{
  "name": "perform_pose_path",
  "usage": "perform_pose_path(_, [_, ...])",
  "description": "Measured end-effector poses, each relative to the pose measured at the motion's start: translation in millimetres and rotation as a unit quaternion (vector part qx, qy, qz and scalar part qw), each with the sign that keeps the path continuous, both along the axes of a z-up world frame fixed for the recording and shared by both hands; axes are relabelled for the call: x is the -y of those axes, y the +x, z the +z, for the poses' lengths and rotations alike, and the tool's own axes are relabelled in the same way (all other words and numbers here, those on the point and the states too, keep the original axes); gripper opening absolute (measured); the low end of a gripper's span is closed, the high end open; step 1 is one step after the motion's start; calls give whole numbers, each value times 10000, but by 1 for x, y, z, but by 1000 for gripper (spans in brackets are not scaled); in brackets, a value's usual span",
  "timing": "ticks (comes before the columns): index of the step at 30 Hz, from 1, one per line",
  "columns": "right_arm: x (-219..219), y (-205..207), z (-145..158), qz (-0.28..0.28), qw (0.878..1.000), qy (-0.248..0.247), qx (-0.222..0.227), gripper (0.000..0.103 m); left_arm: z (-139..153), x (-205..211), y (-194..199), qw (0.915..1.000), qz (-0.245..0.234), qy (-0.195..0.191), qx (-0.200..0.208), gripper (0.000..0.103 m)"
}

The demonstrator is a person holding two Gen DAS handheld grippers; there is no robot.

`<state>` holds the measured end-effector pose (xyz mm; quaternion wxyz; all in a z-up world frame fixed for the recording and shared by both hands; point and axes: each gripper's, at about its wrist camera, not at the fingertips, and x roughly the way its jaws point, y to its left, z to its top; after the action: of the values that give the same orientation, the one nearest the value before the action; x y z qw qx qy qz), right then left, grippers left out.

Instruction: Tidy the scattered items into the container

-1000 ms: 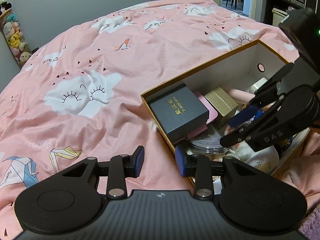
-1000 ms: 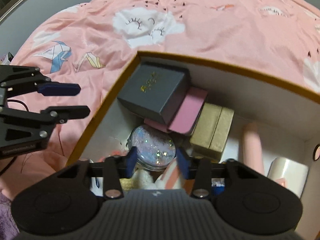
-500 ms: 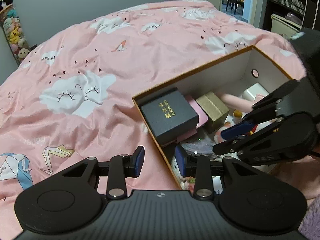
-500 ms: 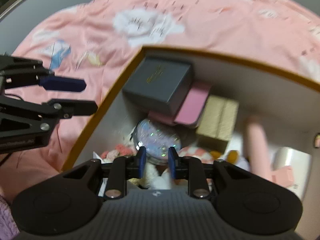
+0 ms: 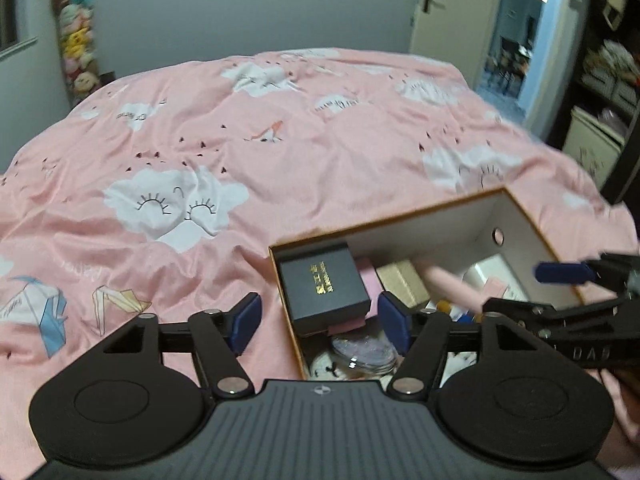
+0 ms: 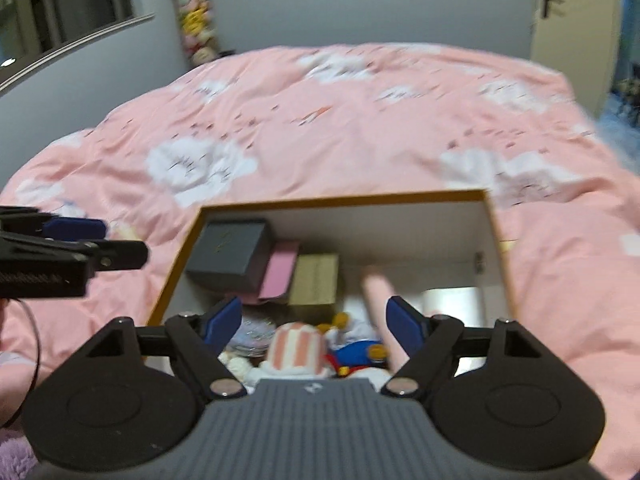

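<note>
An open cardboard box with white walls sits on the pink bedspread. It holds a black gift box, a pink case, a tan box, a pink tube, a glittery jar and a striped plush toy. My left gripper is open and empty above the box's near left corner. My right gripper is open and empty above the box's near end; it also shows in the left wrist view.
The pink cloud-print bedspread fills the area around the box. Plush toys stand on a shelf at the far left wall. A door and a doorway are at the back right, with dark shelving at the right.
Both grippers have lifted and pulled back from the box, so more of the room shows. Both grippers' jaws opened wider; the right one had narrowed half a second ago.
</note>
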<state>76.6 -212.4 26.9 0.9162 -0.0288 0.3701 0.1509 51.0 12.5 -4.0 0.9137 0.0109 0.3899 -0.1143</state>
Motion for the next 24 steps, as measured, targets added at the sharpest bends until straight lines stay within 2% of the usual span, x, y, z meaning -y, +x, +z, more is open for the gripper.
perform_pose_path(1, [2, -4, 3, -95, 9999, -31, 82, 86, 3, 1, -2, 9999, 101, -30, 15, 86])
perform_pose_path(2, [3, -8, 5, -172, 9997, -71, 163, 86, 5, 2, -4, 9998, 171, -51, 29, 88])
perform_pose_path(10, [4, -32, 12, -463, 9963, -523, 501, 86, -4, 12, -22, 9993, 359, -58, 38, 88])
perform_pose_path(17, [3, -42, -6, -426, 9966, -651, 287, 86, -32, 18, -33, 9988, 368, 158, -284, 88])
perform_pose_path(24, [5, -40, -23, -527, 9970, -561, -36, 86, -47, 18, -35, 9979, 305, 114, -562, 88])
